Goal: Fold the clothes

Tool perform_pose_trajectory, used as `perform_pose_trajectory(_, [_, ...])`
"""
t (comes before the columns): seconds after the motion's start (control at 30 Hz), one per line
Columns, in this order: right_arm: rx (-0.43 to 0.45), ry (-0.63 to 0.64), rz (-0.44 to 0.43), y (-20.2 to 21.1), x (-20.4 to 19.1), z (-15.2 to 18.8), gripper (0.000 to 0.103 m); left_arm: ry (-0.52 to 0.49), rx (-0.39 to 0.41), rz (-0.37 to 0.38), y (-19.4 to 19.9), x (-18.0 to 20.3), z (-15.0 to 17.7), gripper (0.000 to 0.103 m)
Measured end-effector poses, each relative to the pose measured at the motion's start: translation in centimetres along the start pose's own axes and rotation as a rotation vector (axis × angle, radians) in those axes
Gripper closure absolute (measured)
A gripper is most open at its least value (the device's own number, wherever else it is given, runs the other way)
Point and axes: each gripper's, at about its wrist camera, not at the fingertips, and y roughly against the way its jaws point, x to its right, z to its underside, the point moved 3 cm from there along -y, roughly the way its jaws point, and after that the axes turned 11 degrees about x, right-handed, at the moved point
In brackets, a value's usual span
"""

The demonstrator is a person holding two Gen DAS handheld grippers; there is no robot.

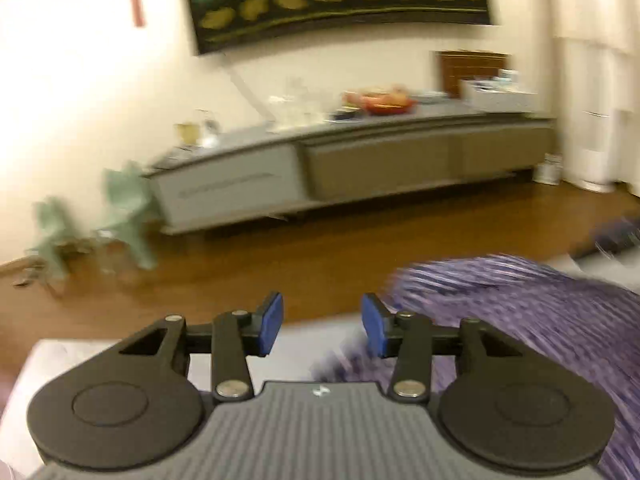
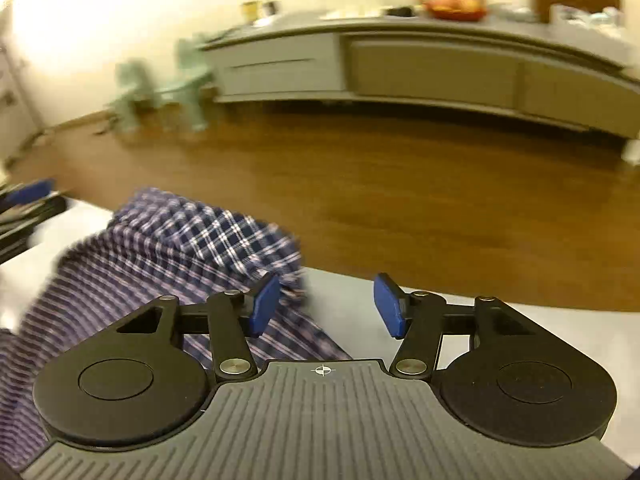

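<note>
A blue-and-white checked garment (image 2: 192, 252) lies bunched on a pale table (image 2: 520, 332). In the left wrist view the same cloth (image 1: 520, 304) shows blurred at the right. My left gripper (image 1: 322, 326) stands open over the table's far edge, the cloth just right of its right pad, nothing between the pads. My right gripper (image 2: 326, 306) is open too; its left pad (image 2: 264, 306) sits in front of the cloth's right edge, the gap between the pads empty. The left gripper's blue tip (image 2: 32, 192) appears at the far left of the right wrist view.
Beyond the table edge is a brown wooden floor (image 2: 400, 184). A long grey sideboard (image 1: 340, 164) with dishes stands against the wall. Two small green chairs (image 1: 128, 208) stand left of it. A dark wall hanging (image 1: 340, 0) is above.
</note>
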Motion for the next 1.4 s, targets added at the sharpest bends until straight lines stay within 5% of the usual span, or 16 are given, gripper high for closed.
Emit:
perform_pose_trajectory(0.13, [0.017,-0.031,-0.014,9.1,1.7,2.7,0.038,-0.162,0.030,0.154,11.1,3.5,3.6,0.041])
perform_pose_trajectory(0.3, [0.016,0.001,-0.053,24.3,-1.8,10.1,0.028,-0.338,0.109,0.277,24.4,8.5,9.4,0.035])
perform_pose_trajectory(0.4, [0.059,-0.092,-0.092,31.6,-3.8,15.2,0.014,-0.292,0.078,0.381,29.0,10.9,12.1,0.028])
perform_pose_trajectory(0.57, [0.023,-0.276,-0.100,32.8,-6.0,22.1,0.012,-0.329,0.019,0.516,35.1,16.8,17.5,0.022])
perform_pose_trajectory(0.67, [-0.006,-0.217,-0.060,31.1,-7.7,23.2,0.017,-0.418,-0.012,0.468,35.6,20.2,20.7,0.020])
perform_pose_trajectory(0.73, [-0.063,-0.194,-0.058,29.7,-8.7,23.5,0.054,-0.437,-0.014,0.416,34.8,21.0,21.8,0.028])
perform_pose_trajectory(0.77, [-0.095,-0.202,-0.079,29.1,-9.0,23.8,0.086,-0.416,-0.011,0.397,34.4,20.9,21.8,0.036])
perform_pose_trajectory(0.8, [-0.106,-0.213,-0.099,29.1,-9.5,23.9,0.097,-0.395,-0.008,0.378,34.0,20.7,21.7,0.084])
perform_pose_trajectory(0.83, [-0.089,-0.217,-0.097,29.7,-10.0,23.7,0.098,-0.383,-0.034,0.341,33.6,20.0,21.5,0.099])
perform_pose_trajectory(0.87, [-0.048,-0.250,-0.093,31.1,-10.1,23.3,0.099,-0.348,-0.037,0.290,33.6,18.6,20.9,0.102])
perform_pose_trajectory(1.03, [0.234,-0.605,-0.264,42.7,-12.7,22.9,0.099,0.080,0.010,0.046,35.5,5.9,16.8,0.101])
perform_pose_trajectory(1.07, [0.252,-0.651,-0.268,43.7,-13.1,23.8,0.094,0.083,-0.029,0.027,34.9,5.1,17.1,0.100])
perform_pose_trajectory(1.1, [0.252,-0.674,-0.255,43.9,-13.3,24.8,0.074,0.059,-0.049,0.001,34.6,5.2,17.4,0.093])
perform_pose_trajectory(1.17, [0.194,-0.573,-0.145,42.8,-13.6,26.3,0.053,0.005,-0.080,-0.054,34.1,5.7,18.1,0.086])
perform_pose_trajectory(1.27, [0.120,-0.273,0.118,41.9,-15.0,27.7,0.053,-0.036,-0.020,0.021,35.8,7.6,18.5,0.055])
perform_pose_trajectory(1.4, [0.119,-0.018,0.008,42.5,-19.5,28.1,0.033,-0.145,0.032,0.065,36.8,10.3,19.6,0.048])
